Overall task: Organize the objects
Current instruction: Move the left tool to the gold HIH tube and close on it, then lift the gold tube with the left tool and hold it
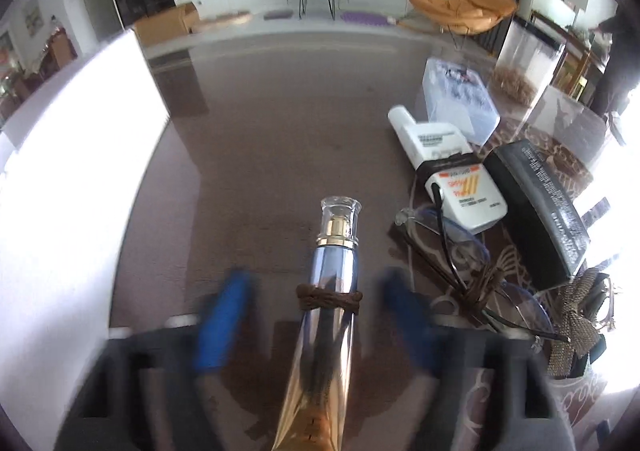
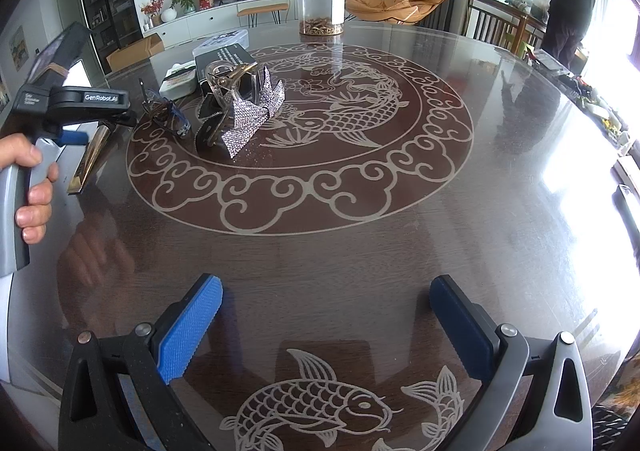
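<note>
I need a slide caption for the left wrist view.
Left gripper straddling a gold-and-blue pump bottle beside folded glasses on the dark table.

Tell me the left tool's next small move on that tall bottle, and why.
Probably finish closing, then lift. In the left wrist view the bottle lies between the left tool's blue pads, which look blurred and show gaps on both sides, so no grip is visible yet. The glasses lie close on its right, so lift straight up.
</note>
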